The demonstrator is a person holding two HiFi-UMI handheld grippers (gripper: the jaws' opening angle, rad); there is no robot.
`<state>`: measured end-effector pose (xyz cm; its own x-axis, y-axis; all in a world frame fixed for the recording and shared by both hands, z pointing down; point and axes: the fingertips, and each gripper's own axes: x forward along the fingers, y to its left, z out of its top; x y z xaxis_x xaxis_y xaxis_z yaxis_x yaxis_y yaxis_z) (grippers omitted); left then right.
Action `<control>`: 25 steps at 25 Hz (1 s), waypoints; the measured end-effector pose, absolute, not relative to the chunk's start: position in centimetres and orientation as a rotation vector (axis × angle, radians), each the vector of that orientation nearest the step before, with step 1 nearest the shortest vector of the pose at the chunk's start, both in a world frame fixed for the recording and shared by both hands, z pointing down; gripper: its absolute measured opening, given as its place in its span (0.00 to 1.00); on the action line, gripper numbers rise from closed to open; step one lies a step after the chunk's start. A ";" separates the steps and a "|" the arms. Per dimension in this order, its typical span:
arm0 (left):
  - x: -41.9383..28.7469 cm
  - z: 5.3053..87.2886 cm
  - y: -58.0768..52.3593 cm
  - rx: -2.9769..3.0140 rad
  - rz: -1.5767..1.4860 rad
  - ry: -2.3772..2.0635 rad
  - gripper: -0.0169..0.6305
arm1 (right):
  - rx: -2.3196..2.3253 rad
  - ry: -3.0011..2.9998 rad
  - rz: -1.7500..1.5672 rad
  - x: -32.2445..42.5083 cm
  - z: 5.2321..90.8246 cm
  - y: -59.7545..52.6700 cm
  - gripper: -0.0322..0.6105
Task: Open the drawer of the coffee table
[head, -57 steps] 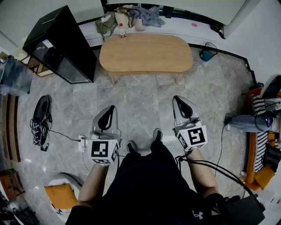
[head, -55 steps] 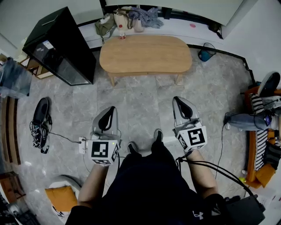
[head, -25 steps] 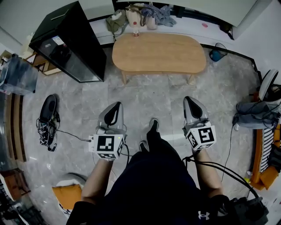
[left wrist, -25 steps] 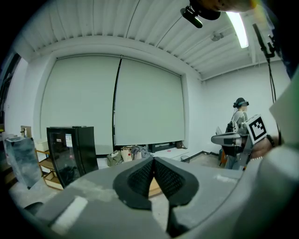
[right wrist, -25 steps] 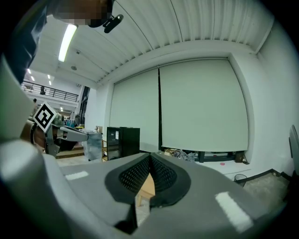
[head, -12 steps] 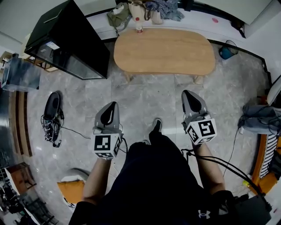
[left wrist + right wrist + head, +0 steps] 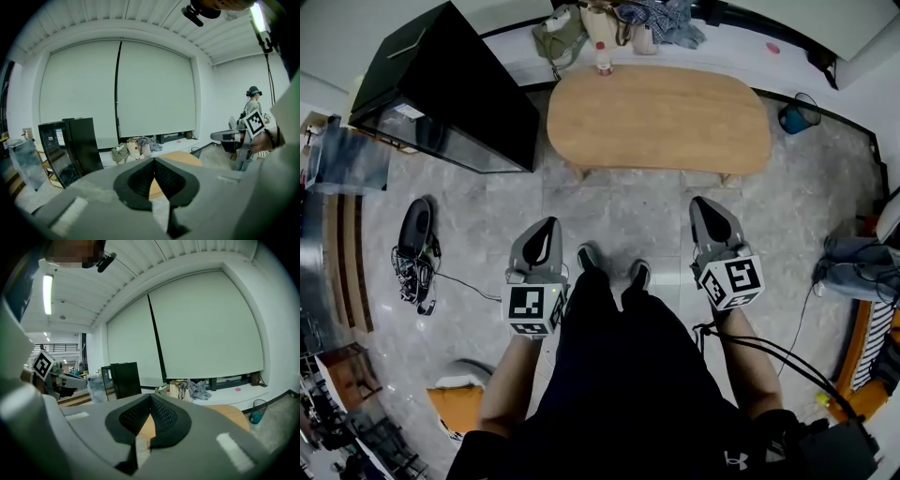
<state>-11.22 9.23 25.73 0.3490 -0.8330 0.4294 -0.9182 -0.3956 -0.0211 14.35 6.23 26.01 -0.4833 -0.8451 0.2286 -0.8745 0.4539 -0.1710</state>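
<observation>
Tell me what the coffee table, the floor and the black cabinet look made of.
Coffee table: wood or wood veneer, matte; light tan with faint lengthwise grain.
Floor: stone or stone-look tile, slightly glossy; grey marbling and straight joints.
Black cabinet: metal or laminate, unclear; its front looks like tinted glass, the inside showing through.

Bright, even light; fisheye-warped edges
</observation>
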 end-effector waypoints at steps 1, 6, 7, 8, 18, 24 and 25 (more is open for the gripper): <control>-11.5 26.1 8.4 2.387 0.564 -1.569 0.03 | 1.539 -2.574 0.412 14.1 26.3 5.6 0.05; -12.8 28.2 3.8 2.409 0.601 -1.505 0.03 | 1.592 -2.516 0.446 13.3 27.5 2.5 0.05; -13.1 28.5 2.7 2.430 0.606 -1.495 0.03 | 1.607 -2.502 0.455 13.2 27.6 1.8 0.05; -13.3 28.7 1.6 2.451 0.612 -1.483 0.03 | 1.620 -2.489 0.461 13.0 27.8 1.2 0.05; -17.0 34.4 -6.5 2.519 0.723 -1.287 0.03 | 1.646 -2.353 0.396 9.5 30.3 -4.3 0.05; -17.7 39.7 -8.7 2.529 0.808 -1.186 0.03 | 1.628 -2.348 0.452 8.9 34.4 -5.9 0.05; -17.8 40.5 -9.2 2.514 0.809 -1.194 0.03 | 1.622 -2.355 0.473 9.0 35.5 -6.4 0.05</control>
<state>-17.85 -9.20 40.49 0.5122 -0.6369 0.5762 -0.7712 -0.6363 -0.0178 8.97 -6.42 35.54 -0.3534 -0.8567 0.3757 -0.9354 0.3302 -0.1269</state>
